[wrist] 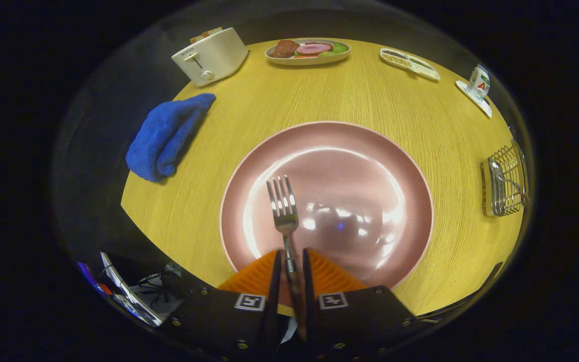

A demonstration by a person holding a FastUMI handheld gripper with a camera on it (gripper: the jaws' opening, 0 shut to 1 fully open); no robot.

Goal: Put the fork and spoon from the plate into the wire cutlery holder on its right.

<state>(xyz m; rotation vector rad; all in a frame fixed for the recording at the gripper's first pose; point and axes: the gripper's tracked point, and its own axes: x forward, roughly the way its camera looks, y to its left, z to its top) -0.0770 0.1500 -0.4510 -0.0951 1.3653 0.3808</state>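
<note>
A silver fork (283, 208) lies over the near part of the big pink plate (370, 151), tines pointing away from me. Its handle runs back between my two fingers, and my gripper (290, 264) is shut on it at the plate's near rim. The wire cutlery holder (508, 186) stands on the wooden table to the right of the plate. A shiny spoon (495, 176) stands inside the holder, at its side nearest the plate.
A crumpled blue cloth (166, 136) lies left of the plate. At the table's far side stand a white toaster (211, 55), a dish of food (308, 50), a narrow white tray (410, 63) and a can on a coaster (479, 83).
</note>
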